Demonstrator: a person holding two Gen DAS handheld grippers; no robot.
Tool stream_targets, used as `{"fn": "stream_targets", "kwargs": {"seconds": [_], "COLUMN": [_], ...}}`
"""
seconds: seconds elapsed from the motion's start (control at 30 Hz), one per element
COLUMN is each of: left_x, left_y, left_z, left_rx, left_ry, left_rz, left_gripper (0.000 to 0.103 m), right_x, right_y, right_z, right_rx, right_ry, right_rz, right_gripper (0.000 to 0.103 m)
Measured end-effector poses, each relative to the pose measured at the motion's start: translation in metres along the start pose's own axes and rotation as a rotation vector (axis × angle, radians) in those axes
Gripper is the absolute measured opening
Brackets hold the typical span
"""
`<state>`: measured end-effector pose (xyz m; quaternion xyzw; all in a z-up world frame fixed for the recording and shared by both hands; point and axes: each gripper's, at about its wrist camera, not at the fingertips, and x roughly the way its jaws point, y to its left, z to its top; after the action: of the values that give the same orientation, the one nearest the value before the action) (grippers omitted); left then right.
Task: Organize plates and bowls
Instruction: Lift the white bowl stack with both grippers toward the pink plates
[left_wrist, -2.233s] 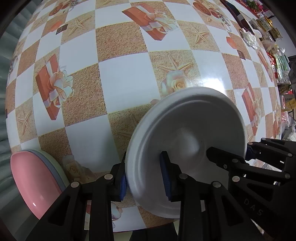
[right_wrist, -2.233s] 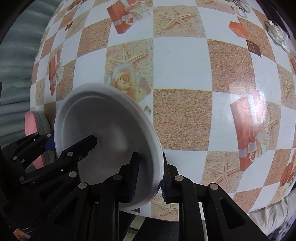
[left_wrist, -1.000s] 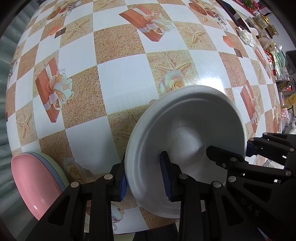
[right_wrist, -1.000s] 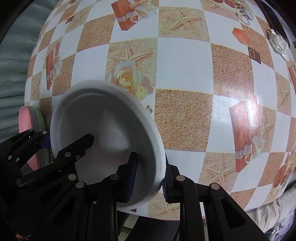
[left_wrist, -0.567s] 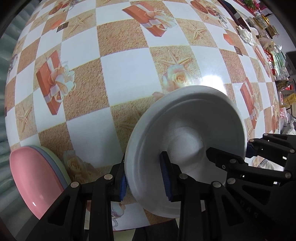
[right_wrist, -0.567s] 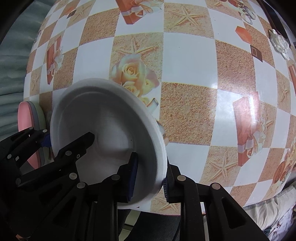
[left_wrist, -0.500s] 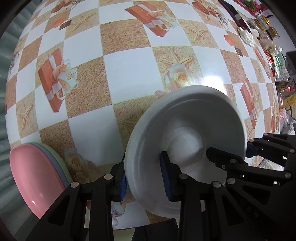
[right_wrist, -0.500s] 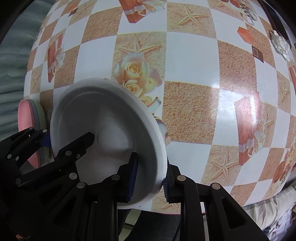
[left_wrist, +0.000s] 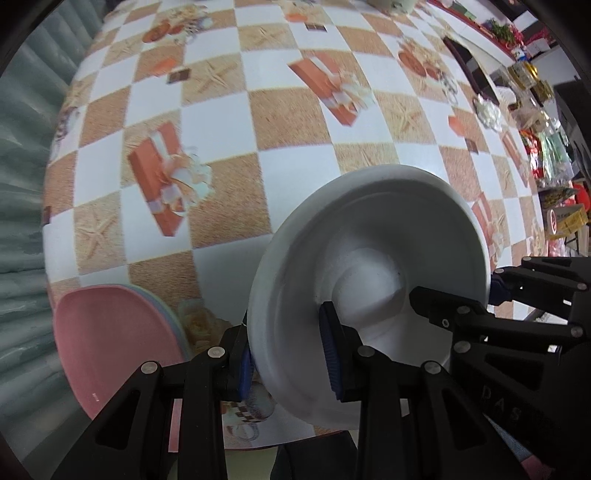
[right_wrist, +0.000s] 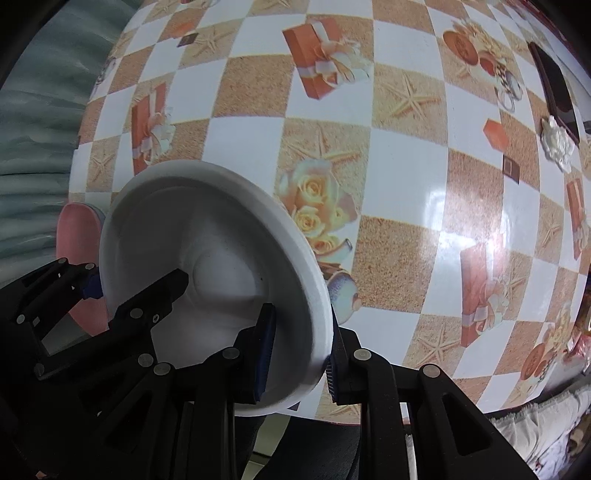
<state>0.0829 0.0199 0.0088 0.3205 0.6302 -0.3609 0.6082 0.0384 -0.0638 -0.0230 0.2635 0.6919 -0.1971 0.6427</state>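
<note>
A white plate (left_wrist: 369, 266) is held above the table by both grippers. My left gripper (left_wrist: 288, 358) is shut on its left rim. My right gripper (right_wrist: 299, 350) is shut on its right rim, and it also shows at the right of the left wrist view (left_wrist: 491, 310). The white plate (right_wrist: 207, 251) fills the lower left of the right wrist view. A stack of plates with a pink plate (left_wrist: 110, 343) on top lies at the table's near left corner, to the left of the held plate. The pink plate (right_wrist: 77, 229) peeks out behind the white one.
The table (left_wrist: 221, 129) has a checked cloth with gift boxes, roses and starfish. A dark flat object (right_wrist: 557, 96) and a white flower-shaped item (right_wrist: 557, 144) lie at the far right. A teal curtain (left_wrist: 22, 184) hangs past the left edge. Cluttered shelves (left_wrist: 546, 155) stand at the right.
Both grippers have lifted and tilted back with the white plate; more of the far table shows, and the pink stack sits higher in the left wrist view.
</note>
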Motion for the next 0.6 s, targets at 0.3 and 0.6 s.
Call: {"fn": "stream_targets", "kwargs": {"seconds": [0.3,0.6], "left_x": [-0.024,-0.047], "left_y": [0.04,0.085], "left_z": [-0.02,-0.055], "left_rx": [-0.089,-0.235], "left_ry": [-0.064,-0.108], "left_rz": [0.021,0.04], "left_gripper": [0.035,0.035], "right_x": [-0.028,-0.035], "right_y": [0.042,0.106], "right_z": [0.019,0.027], "right_rx": [-0.093,-0.235], "right_ry": [-0.033,-0.045], "right_rz": [-0.01,-0.003], "right_gripper": [0.025,0.025]}}
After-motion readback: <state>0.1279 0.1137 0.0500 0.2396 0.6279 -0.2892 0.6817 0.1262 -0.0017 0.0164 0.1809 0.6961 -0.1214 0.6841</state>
